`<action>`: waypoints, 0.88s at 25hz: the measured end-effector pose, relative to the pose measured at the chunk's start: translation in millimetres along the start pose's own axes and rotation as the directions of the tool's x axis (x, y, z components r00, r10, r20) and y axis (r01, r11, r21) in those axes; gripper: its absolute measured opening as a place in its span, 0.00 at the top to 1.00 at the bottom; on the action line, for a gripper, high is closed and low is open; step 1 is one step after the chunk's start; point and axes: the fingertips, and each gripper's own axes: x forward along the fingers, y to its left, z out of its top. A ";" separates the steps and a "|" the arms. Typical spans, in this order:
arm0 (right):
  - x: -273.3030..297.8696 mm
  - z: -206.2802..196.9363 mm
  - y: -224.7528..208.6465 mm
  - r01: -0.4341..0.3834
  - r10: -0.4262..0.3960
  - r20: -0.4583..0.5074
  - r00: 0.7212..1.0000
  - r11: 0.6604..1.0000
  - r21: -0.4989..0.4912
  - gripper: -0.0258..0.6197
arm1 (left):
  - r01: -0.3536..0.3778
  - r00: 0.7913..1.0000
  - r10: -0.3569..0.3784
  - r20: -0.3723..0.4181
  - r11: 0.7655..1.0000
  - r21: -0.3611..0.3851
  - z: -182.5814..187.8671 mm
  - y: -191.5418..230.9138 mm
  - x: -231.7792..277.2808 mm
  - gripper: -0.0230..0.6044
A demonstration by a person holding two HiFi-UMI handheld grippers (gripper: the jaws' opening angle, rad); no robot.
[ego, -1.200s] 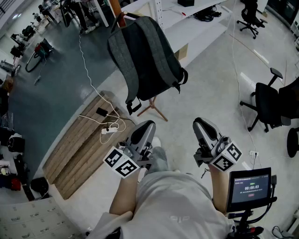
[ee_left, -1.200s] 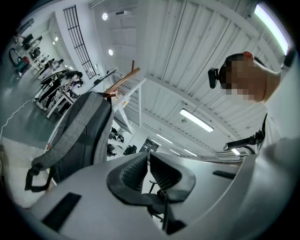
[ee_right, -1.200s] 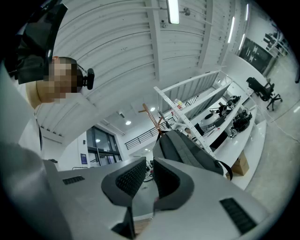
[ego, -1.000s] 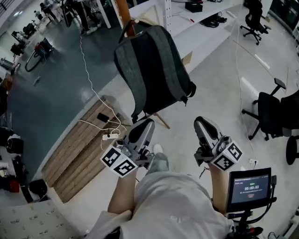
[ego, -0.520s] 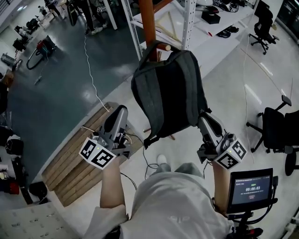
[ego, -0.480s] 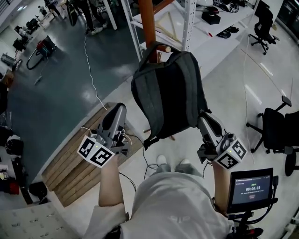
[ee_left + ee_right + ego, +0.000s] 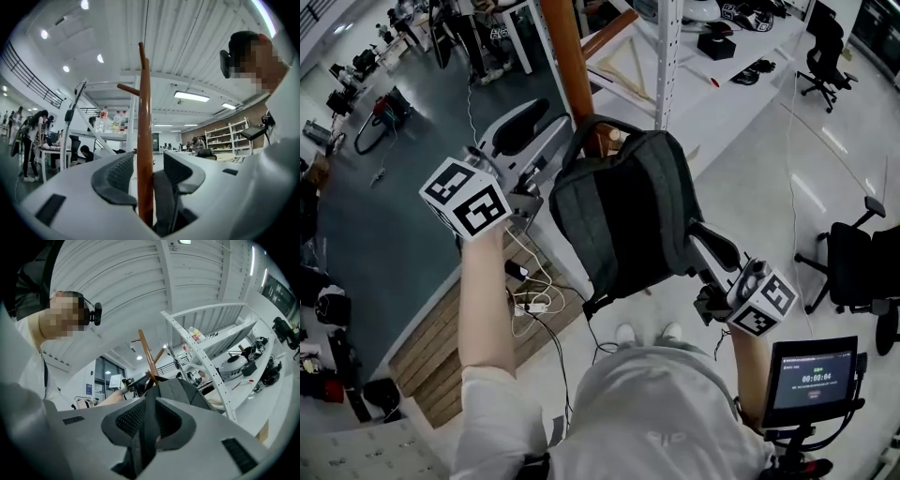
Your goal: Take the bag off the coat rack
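Left gripper (image 7: pixel 144 171): jaws opening, with the pole (image 7: pixel 145 131) of the coat rack between them; a gap shows on one side, so it is not clamped. Half a second ago this gripper sat low, left of the bag, jaws together; it is now raised to the pole. Right gripper (image 7: pixel 145 420): clenched on a dark fold at the lower right edge of the bag (image 7: pixel 623 220), as before. The bag's top handle (image 7: pixel 600 122) is looped at the rack; the bag is not yet off.

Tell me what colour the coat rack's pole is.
Reddish-brown, like stained wood. The pole shows best in the left gripper view.
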 end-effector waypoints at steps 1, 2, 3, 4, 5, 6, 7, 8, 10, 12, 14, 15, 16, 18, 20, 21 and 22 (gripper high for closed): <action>2.5 2.7 0.3 -0.011 0.011 -0.004 1.000 1.000 -0.010 0.87 | 0.025 1.000 -0.025 -0.006 1.000 0.002 5.1 1.5 11.6 0.66; 4.9 5.8 1.5 -0.021 0.021 -0.007 1.000 1.000 -0.021 0.87 | 0.046 0.999 -0.046 -0.013 0.999 0.007 9.6 2.1 21.2 0.65; 7.3 9.1 2.8 -0.031 0.031 -0.011 0.999 0.999 -0.034 0.87 | 0.066 0.998 -0.066 -0.020 0.998 0.015 13.5 1.9 29.2 0.65; 9.9 12.3 3.9 -0.042 0.042 -0.015 0.999 0.998 -0.050 0.87 | 0.084 0.996 -0.084 -0.025 0.996 0.020 17.0 1.5 36.2 0.65; 13.1 15.2 4.4 -0.054 0.052 -0.023 0.998 0.996 -0.067 0.87 | 0.101 0.995 -0.101 -0.025 0.995 0.020 20.3 1.4 42.6 0.65; 17.0 17.6 4.0 -0.065 0.062 -0.034 0.997 0.994 -0.087 0.87 | 0.114 0.993 -0.114 -0.020 0.993 0.016 23.3 2.2 48.6 0.65; 21.4 19.8 3.0 -0.075 0.070 -0.048 0.996 0.991 -0.107 0.87 | 0.126 0.992 -0.126 -0.012 0.992 0.012 26.0 3.2 54.4 0.65; 26.5 22.5 1.5 -0.084 0.077 -0.062 0.995 0.988 -0.129 0.87 | 0.138 0.990 -0.138 -0.003 0.990 0.014 28.4 3.5 60.0 0.65; 38.1 32.2 -1.9 -0.097 0.081 -0.090 0.993 0.977 -0.190 0.87 | 0.169 0.986 -0.169 0.006 0.985 0.031 32.9 0.9 70.6 0.65; 51.9 46.1 -3.9 -0.107 0.077 -0.115 0.990 0.954 -0.281 0.87 | 0.206 0.979 -0.206 -0.006 0.978 0.045 34.6 -4.1 79.7 0.65; 67.6 58.3 -2.4 -0.127 0.074 -0.149 0.986 0.912 -0.391 0.87 | 0.241 0.971 -0.240 -0.023 0.970 0.028 33.1 -9.3 84.8 0.73; 75.8 62.7 -0.8 -0.140 0.070 -0.170 0.983 0.884 -0.446 0.87 | 0.250 0.968 -0.250 -0.022 0.968 0.009 33.1 -11.1 85.5 0.78; 84.2 65.7 1.0 -0.156 0.066 -0.195 0.979 0.854 -0.496 0.87 | 0.254 0.967 -0.254 -0.017 0.967 -0.008 33.8 -12.5 85.4 0.79; 101.4 66.9 3.5 -0.199 0.054 -0.261 0.964 0.798 -0.569 0.87 | 0.260 0.965 -0.260 -0.012 0.965 -0.021 36.6 -15.5 84.4 0.79; 117.5 60.8 1.5 -0.240 0.015 -0.355 0.935 0.764 -0.599 0.87 | 0.271 0.962 -0.271 -0.021 0.962 -0.020 39.7 -19.8 84.0 0.79; 125.7 58.1 -0.4 -0.255 -0.010 -0.394 0.919 0.747 -0.614 0.87 | 0.277 0.960 -0.277 -0.026 0.961 -0.019 41.3 -22.2 83.7 0.79; 134.5 57.0 -1.8 -0.268 -0.030 -0.419 0.908 0.725 -0.634 0.87 | 0.282 0.959 -0.282 -0.031 0.959 -0.019 43.1 -24.6 83.1 0.79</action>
